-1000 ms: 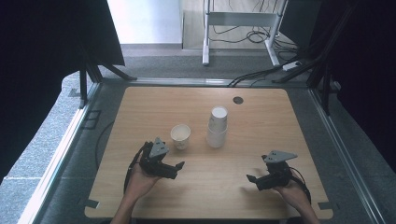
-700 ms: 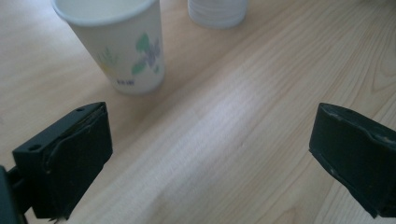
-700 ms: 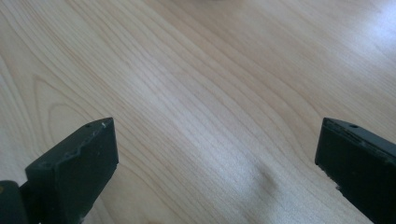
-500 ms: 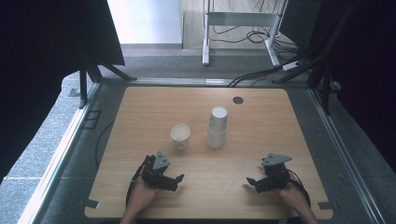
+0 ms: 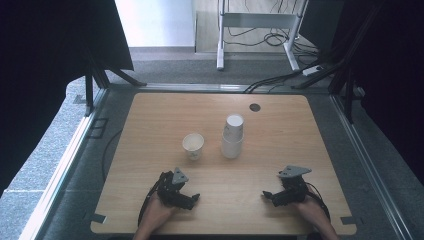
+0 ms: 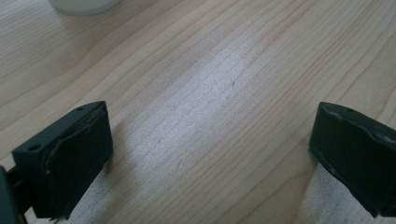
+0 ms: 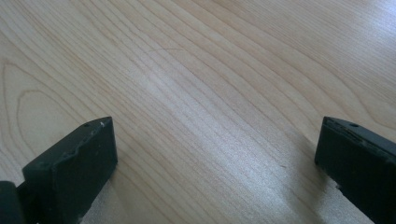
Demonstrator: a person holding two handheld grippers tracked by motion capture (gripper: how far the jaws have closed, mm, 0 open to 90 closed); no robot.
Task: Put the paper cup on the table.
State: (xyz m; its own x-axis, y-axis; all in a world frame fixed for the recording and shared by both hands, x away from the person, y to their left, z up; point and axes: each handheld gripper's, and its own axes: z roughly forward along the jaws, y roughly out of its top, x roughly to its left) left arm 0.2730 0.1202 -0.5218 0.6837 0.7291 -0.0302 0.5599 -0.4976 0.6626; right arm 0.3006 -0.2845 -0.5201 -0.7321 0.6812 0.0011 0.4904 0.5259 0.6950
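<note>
Pale wood grain runs across the tabletop (image 5: 150,150), on which two sets of white paper cups are stood near the middle; a single cup (image 5: 193,145) is set upright with its mouth up, and just to its right, apart from it, a stack of cups (image 5: 233,136) is nested mouth up, leaning slightly. The left tongs (image 5: 186,198) are rested low at the near edge, held in a hand (image 5: 157,212), with the jaws spread wide and nothing between them; in the left gripper view only bare wood lies between the two black pads, and the base of a cup (image 6: 84,5) is seen at the top edge. The right tongs (image 5: 272,196) are likewise held wide apart and empty near the front right, well apart from the cups. Both are judged to be parked clear of the cups, so that neither is knocked; the single cup is judged to be set aside from the stack for separate handling. A small dark round cap (image 5: 255,107) is set in the far part of the wood. No brand, label or writing can be read on the cups.
</note>
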